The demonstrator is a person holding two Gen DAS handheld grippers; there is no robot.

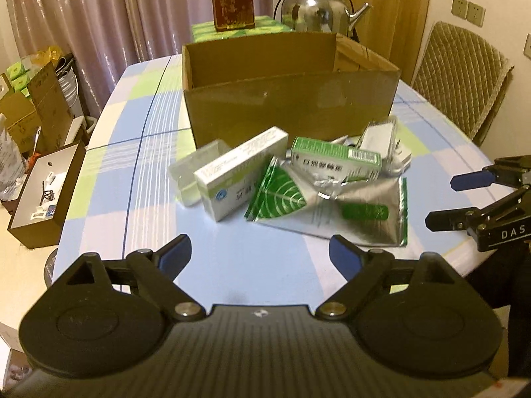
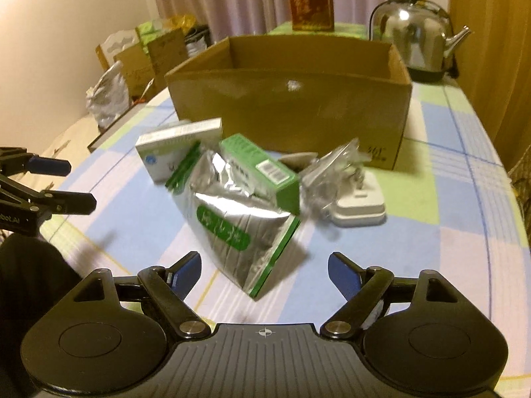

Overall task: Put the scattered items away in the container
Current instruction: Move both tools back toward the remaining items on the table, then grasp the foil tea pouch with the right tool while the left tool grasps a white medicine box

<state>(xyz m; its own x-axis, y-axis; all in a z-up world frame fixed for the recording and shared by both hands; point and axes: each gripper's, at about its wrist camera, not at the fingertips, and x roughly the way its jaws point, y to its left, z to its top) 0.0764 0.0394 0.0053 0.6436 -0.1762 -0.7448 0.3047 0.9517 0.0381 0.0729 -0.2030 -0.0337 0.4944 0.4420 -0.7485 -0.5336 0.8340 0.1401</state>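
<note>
Foil pouch (image 2: 232,219) lies loose; both tongs empty.

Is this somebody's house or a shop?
Most likely a home dining room: a checked tablecloth covers the table, a steel kettle stands at the back, and a padded chair and long curtains are nearby.
</note>
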